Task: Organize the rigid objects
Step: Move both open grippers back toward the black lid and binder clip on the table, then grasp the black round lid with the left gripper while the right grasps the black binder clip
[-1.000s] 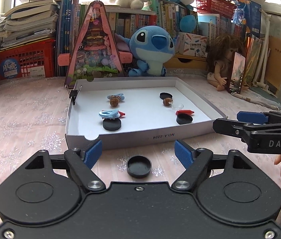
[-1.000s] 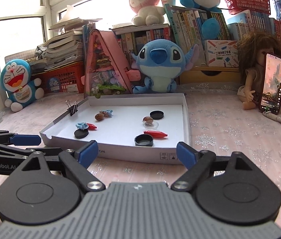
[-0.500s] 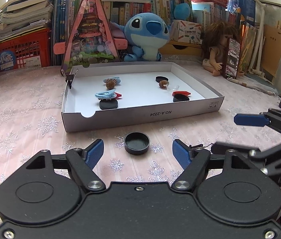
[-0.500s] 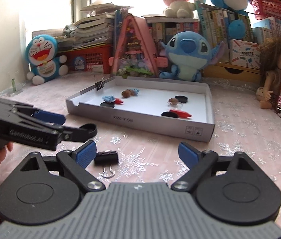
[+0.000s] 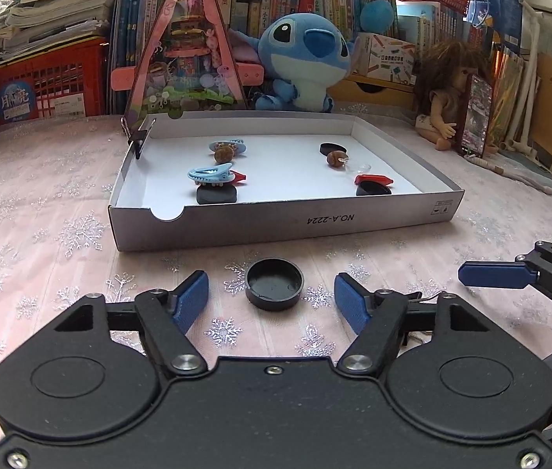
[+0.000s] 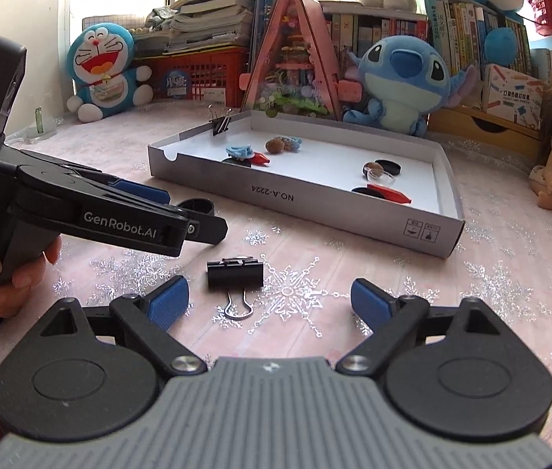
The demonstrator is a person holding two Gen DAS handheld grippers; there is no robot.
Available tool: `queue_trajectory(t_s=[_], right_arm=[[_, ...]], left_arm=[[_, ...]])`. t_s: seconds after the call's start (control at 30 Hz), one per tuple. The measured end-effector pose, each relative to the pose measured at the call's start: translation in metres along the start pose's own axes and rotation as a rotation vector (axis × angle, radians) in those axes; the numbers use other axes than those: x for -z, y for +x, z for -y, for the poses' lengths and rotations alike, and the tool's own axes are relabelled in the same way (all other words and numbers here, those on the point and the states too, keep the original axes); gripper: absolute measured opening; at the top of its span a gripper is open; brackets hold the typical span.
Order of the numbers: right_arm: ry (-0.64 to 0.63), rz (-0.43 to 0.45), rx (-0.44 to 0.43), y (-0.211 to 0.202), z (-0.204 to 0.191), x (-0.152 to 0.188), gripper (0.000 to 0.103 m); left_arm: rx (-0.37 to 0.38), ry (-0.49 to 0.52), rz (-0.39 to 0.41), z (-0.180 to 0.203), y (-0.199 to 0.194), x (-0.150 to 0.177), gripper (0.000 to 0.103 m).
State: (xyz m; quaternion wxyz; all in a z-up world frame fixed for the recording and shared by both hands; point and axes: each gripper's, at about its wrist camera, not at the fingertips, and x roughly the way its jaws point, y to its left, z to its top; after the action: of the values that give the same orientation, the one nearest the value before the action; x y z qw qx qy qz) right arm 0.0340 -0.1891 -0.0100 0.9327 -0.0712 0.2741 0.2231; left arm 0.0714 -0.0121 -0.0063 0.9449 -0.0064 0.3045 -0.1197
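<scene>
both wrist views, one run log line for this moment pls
left gripper: open, black cap between fingers | right gripper: open, binder clip ahead | both outside white tray

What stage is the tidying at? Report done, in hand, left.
Done: caps, hair clips, nuts and red pieces already lie in the white box. In hand: nothing; the left gripper is open around the black cap, and the right gripper is open before the binder clip. Left: both still lie on the cloth outside the box.
</scene>
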Motion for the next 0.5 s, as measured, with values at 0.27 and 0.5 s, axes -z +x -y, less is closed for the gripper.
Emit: queue_trajectory(t_s=[0.27, 0.5], right_arm=[[0.014, -0.029, 0.007, 0.0051, 0.0016, -0.0007, 0.095], [0.015, -0.031, 0.008, 0.0057, 0.0017, -0.0009, 0.095]], left_arm=[[0.001, 0.012, 0.012, 0.0024, -0.0027, 0.002, 0.031], [0.013, 0.01, 0.006, 0.003, -0.0051, 0.0022, 0.03]])
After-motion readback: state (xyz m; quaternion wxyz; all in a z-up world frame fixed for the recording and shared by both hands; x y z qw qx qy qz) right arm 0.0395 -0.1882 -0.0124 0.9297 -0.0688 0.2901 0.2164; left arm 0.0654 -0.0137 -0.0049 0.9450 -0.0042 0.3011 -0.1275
